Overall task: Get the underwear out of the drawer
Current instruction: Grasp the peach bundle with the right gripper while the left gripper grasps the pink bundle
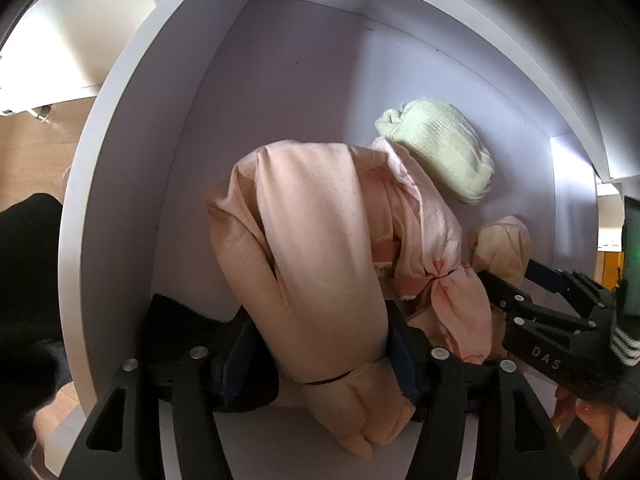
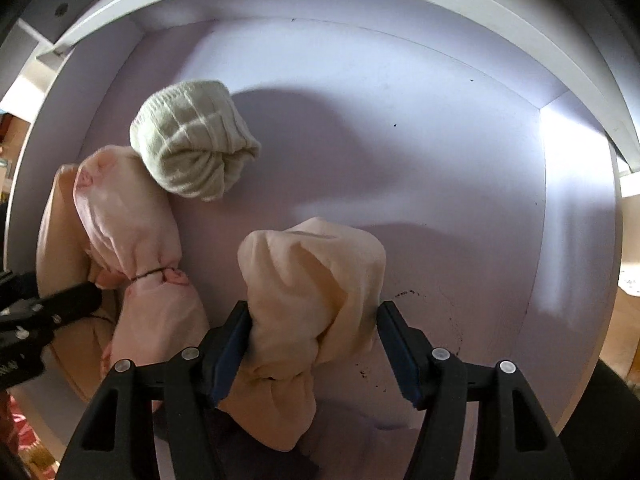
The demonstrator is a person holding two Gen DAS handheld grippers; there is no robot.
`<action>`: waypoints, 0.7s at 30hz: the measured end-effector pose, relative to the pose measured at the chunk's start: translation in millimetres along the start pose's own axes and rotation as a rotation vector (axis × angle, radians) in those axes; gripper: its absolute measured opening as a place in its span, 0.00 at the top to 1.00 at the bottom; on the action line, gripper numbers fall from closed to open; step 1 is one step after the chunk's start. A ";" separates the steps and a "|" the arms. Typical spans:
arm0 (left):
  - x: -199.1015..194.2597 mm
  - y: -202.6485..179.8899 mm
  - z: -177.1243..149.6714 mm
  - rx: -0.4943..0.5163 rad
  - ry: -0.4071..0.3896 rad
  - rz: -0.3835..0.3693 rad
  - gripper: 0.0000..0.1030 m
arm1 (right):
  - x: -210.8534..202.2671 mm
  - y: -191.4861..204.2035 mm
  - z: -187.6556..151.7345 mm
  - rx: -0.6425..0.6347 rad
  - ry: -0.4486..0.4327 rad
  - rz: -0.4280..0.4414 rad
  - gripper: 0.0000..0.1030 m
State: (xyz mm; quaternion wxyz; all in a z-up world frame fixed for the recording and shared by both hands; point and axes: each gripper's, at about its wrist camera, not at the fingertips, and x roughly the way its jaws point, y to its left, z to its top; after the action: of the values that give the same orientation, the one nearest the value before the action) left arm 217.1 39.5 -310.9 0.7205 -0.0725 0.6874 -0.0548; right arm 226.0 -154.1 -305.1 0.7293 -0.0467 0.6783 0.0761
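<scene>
Four rolled bundles [image 2: 312,280] lie clustered inside the drawer [image 2: 440,140].

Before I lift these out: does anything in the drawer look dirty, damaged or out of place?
Yes: dark specks and scuff marks soil the drawer floor, right of the cream bundle. The bundles themselves look intact.

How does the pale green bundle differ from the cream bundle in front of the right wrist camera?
The pale green bundle is ribbed knit; the cream bundle is smooth cloth.
The green one lies apart from both tongs; the cream one sits between the fingers of the right tongs.
The green one leans against the pink bundle; the cream one lies apart from the pink one.
Both are rolled up and rest on the drawer floor.
</scene>
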 end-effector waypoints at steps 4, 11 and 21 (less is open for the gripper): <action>-3.0 2.4 -2.6 -0.002 0.011 -0.008 0.33 | 1.6 7.6 -1.8 -0.012 -0.001 0.018 0.53; -13.0 -0.4 -15.7 0.017 0.029 0.011 0.22 | -5.6 3.7 -9.9 0.025 0.006 0.001 0.61; -5.9 -8.3 -28.8 0.079 0.030 0.052 0.24 | -3.3 -24.6 -21.7 0.182 0.024 -0.042 0.64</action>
State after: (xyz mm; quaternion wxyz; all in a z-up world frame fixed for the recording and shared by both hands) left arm 188.3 31.5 -304.9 0.7137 -0.0253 0.6970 -0.0644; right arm 208.8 -182.2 -304.3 0.7236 0.0048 0.6902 -0.0017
